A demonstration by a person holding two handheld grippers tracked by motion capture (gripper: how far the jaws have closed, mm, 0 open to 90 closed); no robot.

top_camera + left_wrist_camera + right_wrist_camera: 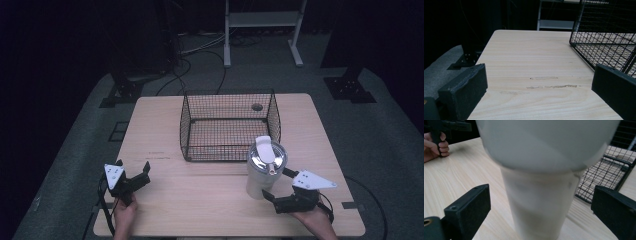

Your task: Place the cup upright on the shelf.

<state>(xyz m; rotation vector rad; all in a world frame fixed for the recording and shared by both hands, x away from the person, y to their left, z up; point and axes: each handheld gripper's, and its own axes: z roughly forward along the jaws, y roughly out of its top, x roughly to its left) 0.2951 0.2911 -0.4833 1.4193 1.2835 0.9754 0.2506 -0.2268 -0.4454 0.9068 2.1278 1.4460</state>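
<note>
A tall white tumbler [262, 170] with a shiny lid stands upright on the wooden table [200, 200], just in front of the black wire basket [229, 125]. My right gripper [279, 186] is open, its jaws on either side of the tumbler's lower part without touching it. In the right gripper view the tumbler [541, 182] rises close between the two jaws [541, 210]. My left gripper [134, 172] rests open near the table's front left, with bare wood between its jaws [539, 87]. The basket's corner [604, 32] lies ahead to its right.
The wire basket stands empty in the table's middle-back, with a dark round mark [257, 106] showing through its far side. Beyond the table are a white frame stand [262, 30], cables on the floor and dark stand bases.
</note>
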